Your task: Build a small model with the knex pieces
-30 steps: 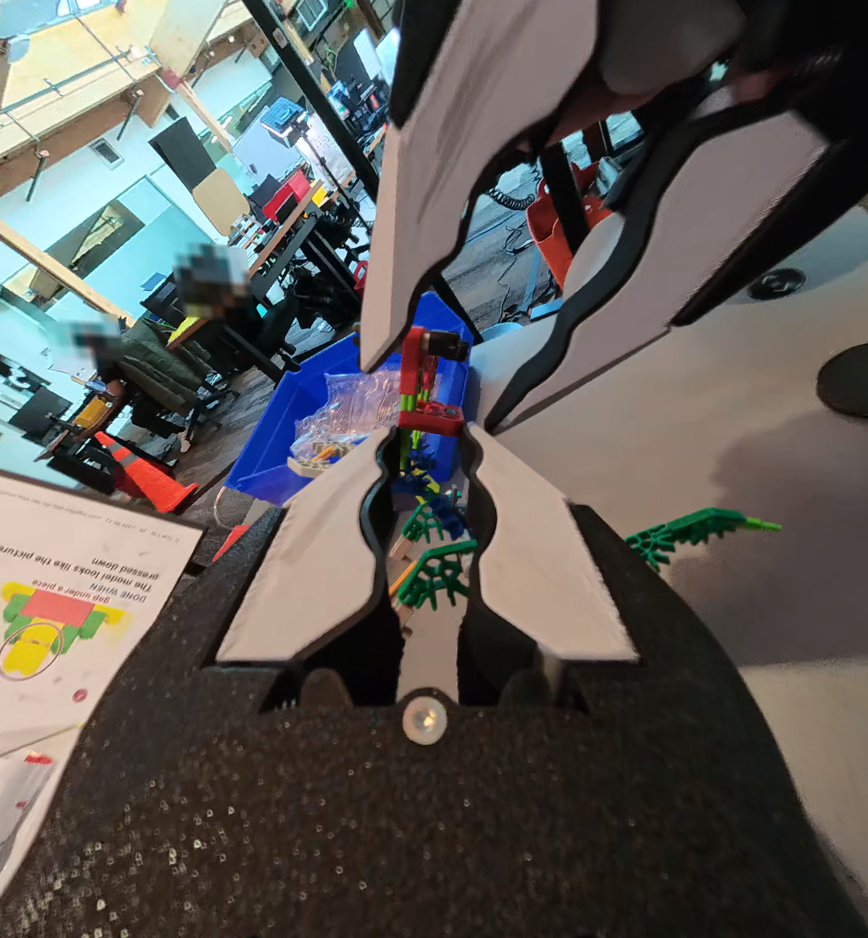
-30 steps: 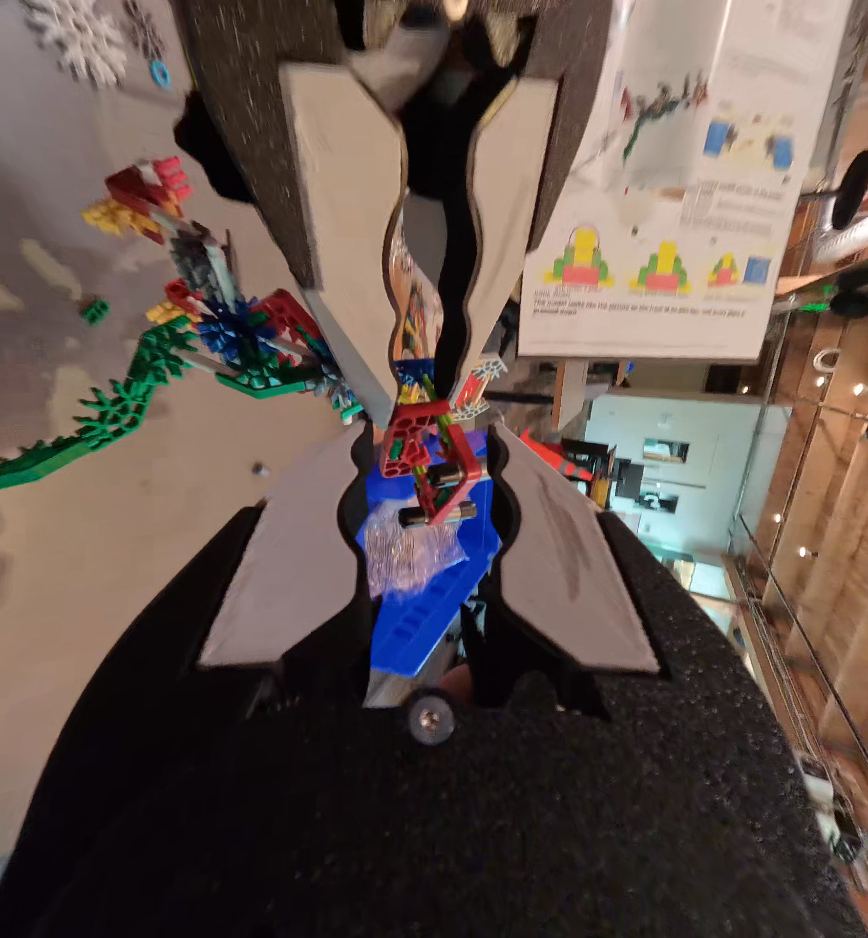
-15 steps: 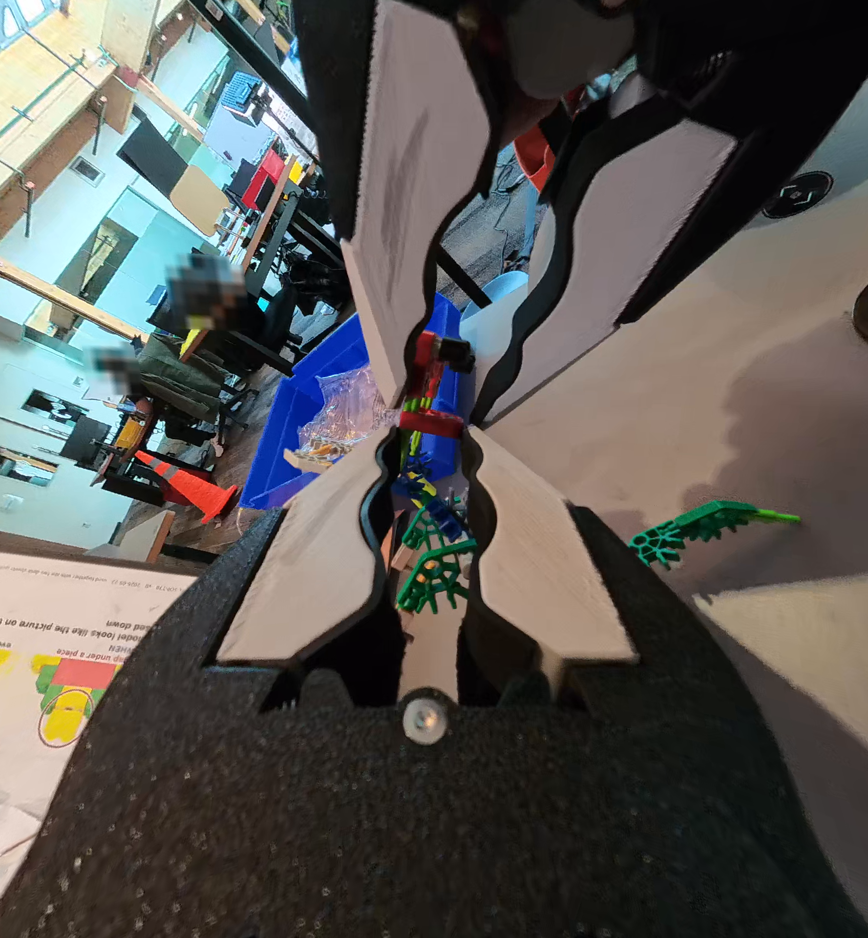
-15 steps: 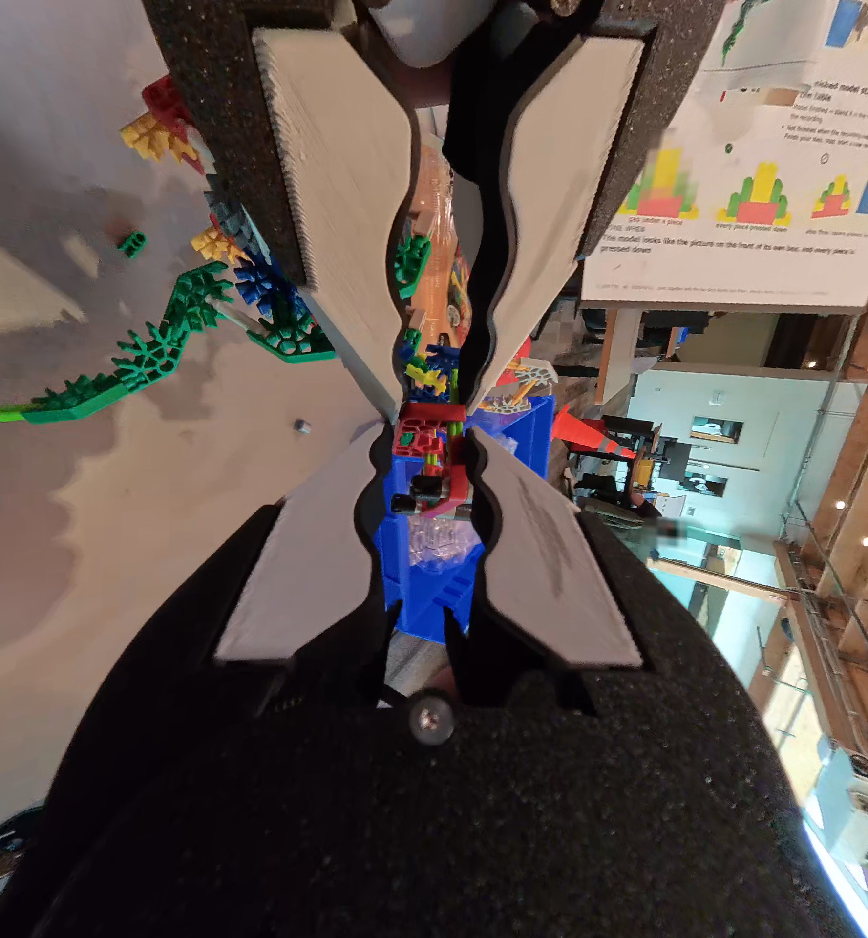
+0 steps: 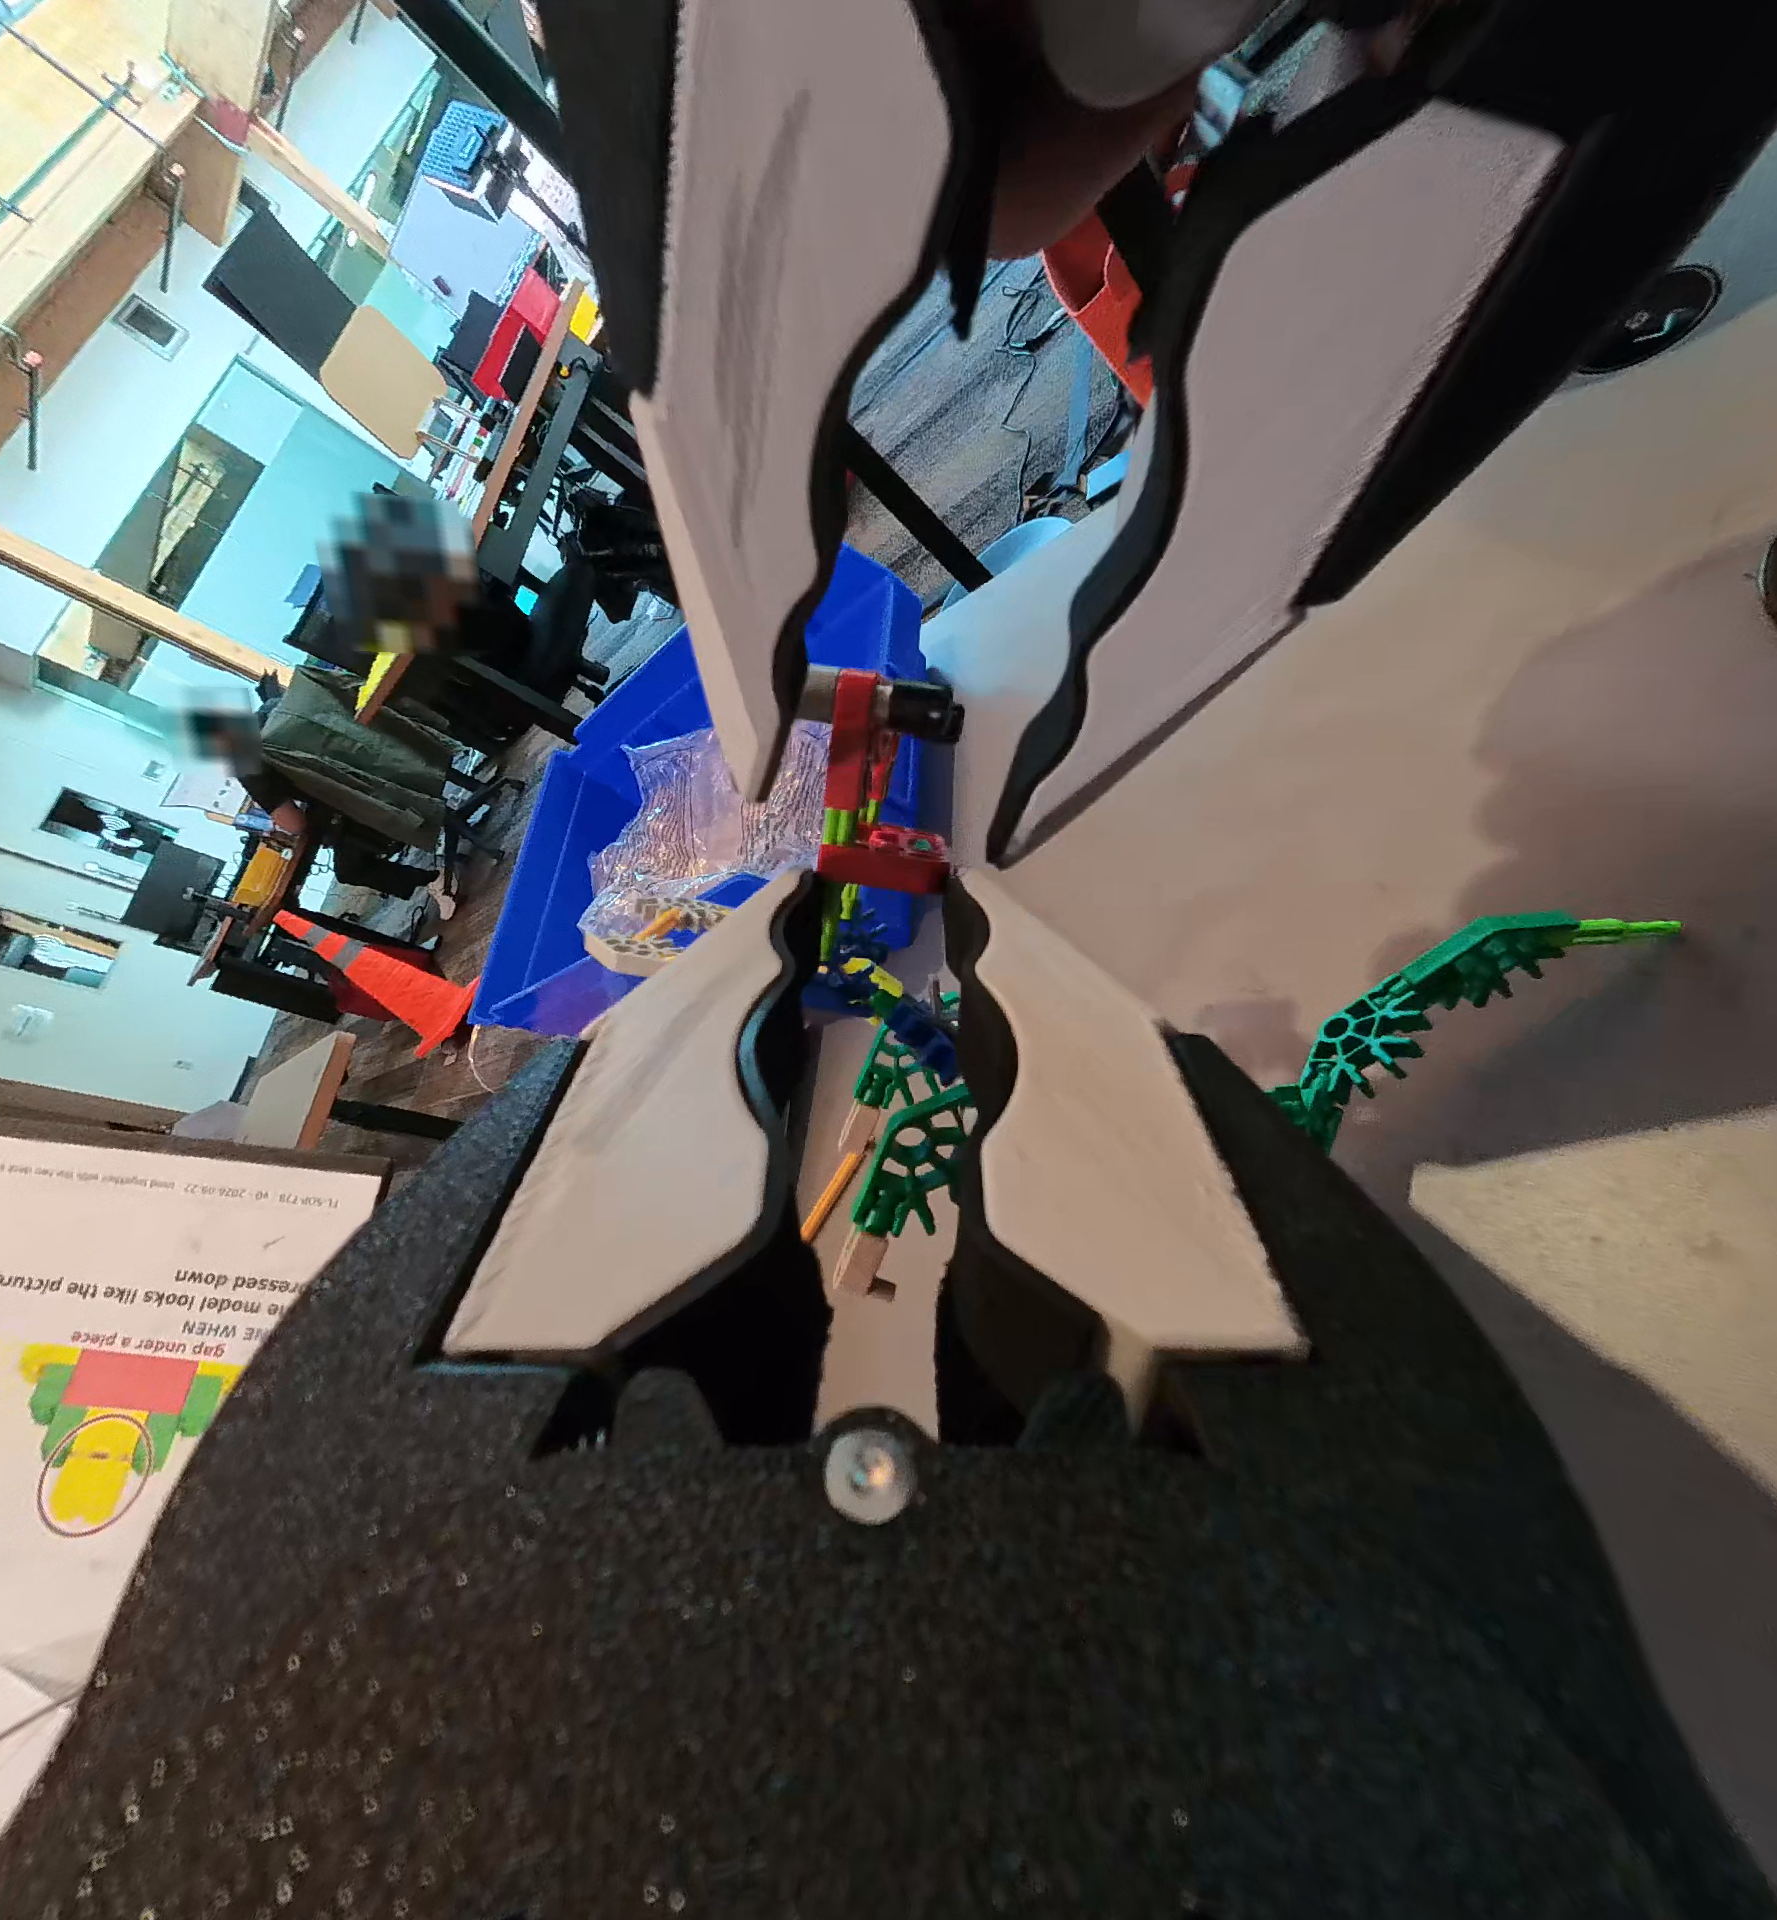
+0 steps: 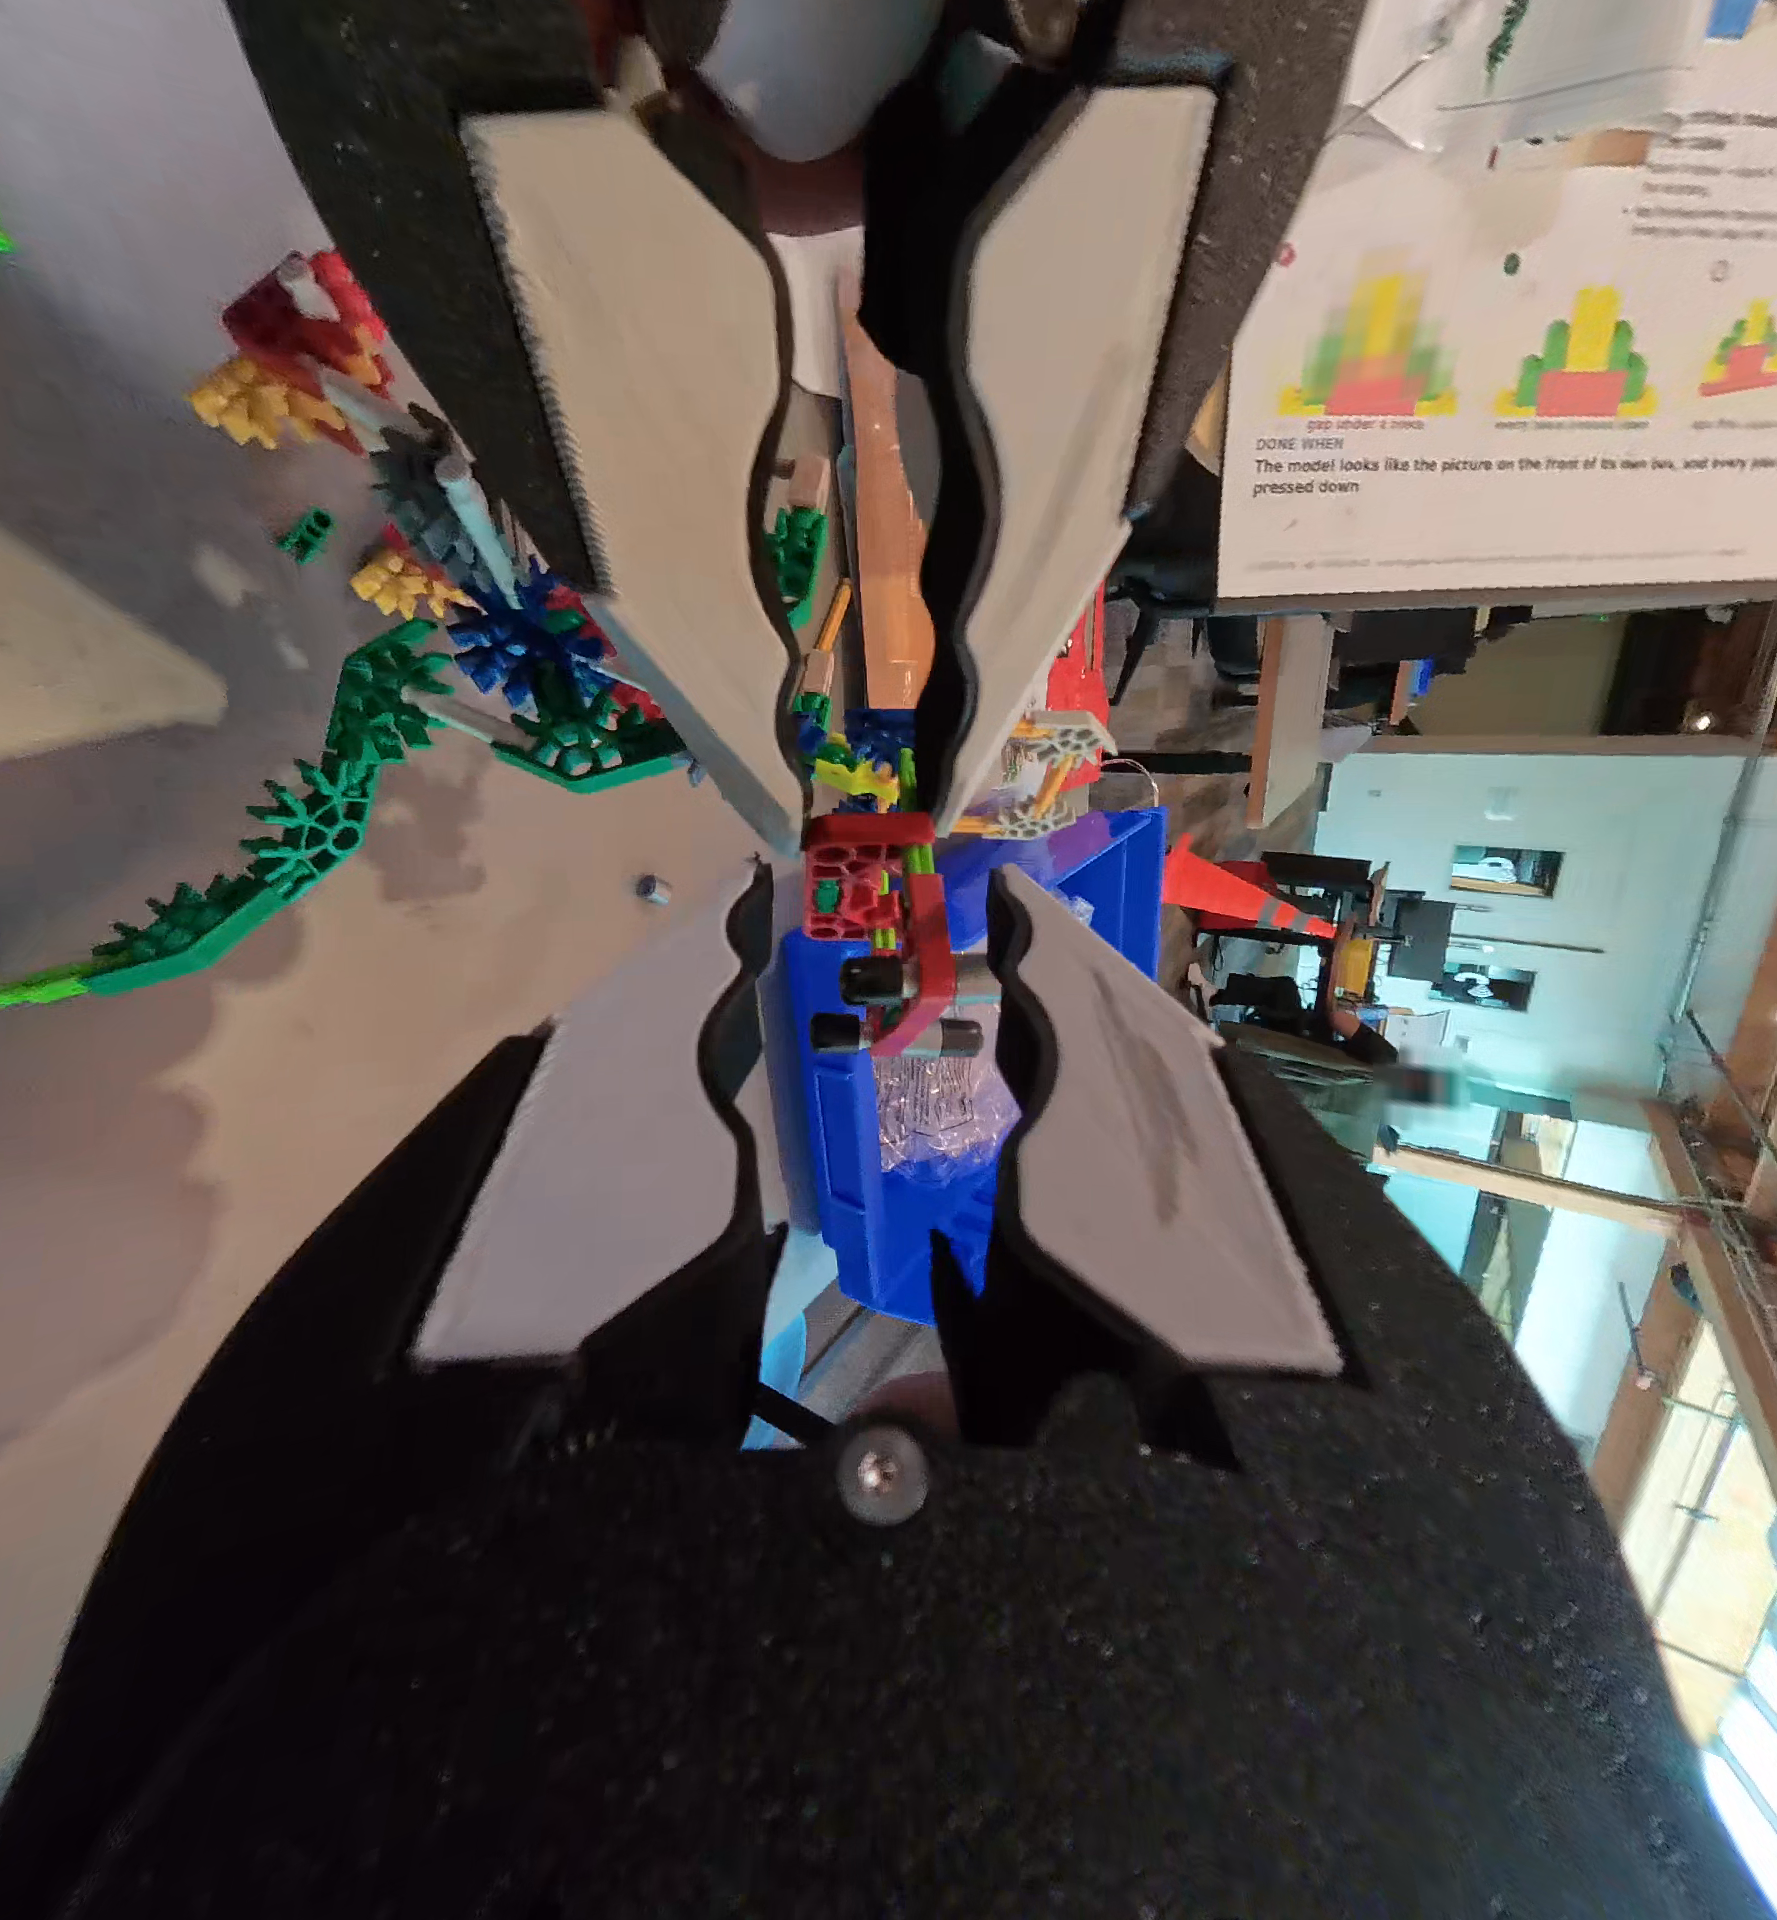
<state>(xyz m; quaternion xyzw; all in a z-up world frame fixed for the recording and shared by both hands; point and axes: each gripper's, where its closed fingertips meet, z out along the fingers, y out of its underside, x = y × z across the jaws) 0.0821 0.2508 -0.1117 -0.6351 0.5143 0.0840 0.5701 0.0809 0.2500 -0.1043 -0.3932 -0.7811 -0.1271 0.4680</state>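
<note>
Two tools meet tip to tip above the tabletop [image 5: 1383, 727]: left tool [image 5: 882, 878] pinches the small red-and-green build [image 5: 853, 748] by its red base, right tool [image 6: 884, 881] kinda sits spread around its rod end.

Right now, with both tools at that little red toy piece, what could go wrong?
The left tool pinches the red connector by its tips only; a twist could pop it free.
The right tool looks open around the black and grey rods, so it may not catch them.
The blue bin lies beyond; dropped parts could land there.
</note>
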